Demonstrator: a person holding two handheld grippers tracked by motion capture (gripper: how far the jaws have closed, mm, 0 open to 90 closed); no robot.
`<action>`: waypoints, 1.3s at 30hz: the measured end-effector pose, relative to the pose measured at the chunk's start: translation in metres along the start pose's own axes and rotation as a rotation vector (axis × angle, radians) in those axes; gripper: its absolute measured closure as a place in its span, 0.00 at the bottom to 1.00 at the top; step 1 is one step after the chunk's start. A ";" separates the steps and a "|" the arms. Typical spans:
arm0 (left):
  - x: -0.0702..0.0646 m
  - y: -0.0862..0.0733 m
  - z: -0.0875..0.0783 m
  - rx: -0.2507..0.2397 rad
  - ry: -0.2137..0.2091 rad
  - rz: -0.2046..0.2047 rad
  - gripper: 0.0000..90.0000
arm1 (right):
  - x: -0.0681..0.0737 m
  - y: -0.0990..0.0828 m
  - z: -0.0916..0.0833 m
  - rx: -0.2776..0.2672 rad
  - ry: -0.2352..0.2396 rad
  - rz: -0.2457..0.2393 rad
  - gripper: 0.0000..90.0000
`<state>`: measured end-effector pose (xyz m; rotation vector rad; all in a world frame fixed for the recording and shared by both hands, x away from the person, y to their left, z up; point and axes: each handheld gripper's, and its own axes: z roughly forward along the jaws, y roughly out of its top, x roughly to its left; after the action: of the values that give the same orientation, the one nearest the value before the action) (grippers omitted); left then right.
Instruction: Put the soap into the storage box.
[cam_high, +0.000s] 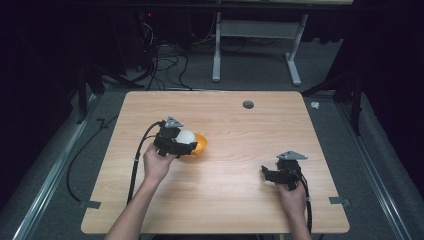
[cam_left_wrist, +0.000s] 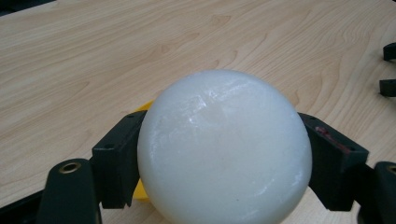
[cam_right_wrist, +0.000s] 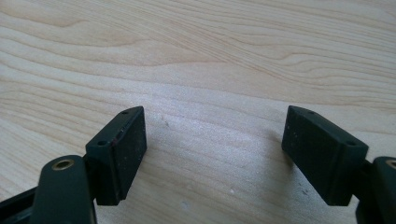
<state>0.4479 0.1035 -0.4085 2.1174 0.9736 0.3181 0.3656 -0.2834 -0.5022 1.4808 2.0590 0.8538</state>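
We've got the white ball (cam_left_wrist: 224, 149) pinched between both jaws of the left gripper (cam_high: 176, 141), held w/ a side grip just above the orange bowl (cam_high: 200, 145) at the table's (cam_high: 240, 195) left-centre, probably so it can drop straight in. Our right gripper (cam_right_wrist: 212, 149) sits near the right edge, jaws wide apart & empty (parked clear of the work, we'd guess).

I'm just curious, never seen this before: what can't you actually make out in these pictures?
- Orange bowl: high view, mostly hidden by the white ball and left gripper; whether the ball touches it is unclear.
- Ball's underside: left gripper view, cut off by the bottom edge.
- Right gripper: high view, jaws too small to judge.
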 end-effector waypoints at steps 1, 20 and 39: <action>0.001 0.000 0.001 0.006 0.003 -0.001 0.27 | 0.000 0.000 0.000 0.000 0.000 0.000 0.25; 0.014 -0.003 0.019 0.031 0.031 -0.048 0.27 | 0.000 0.000 0.000 -0.001 -0.001 0.000 0.25; 0.020 -0.004 0.034 0.050 0.076 -0.082 0.27 | 0.000 0.000 0.000 0.001 0.000 0.002 0.25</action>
<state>0.4762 0.1013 -0.4364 2.1170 1.1200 0.3385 0.3655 -0.2833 -0.5021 1.4836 2.0591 0.8535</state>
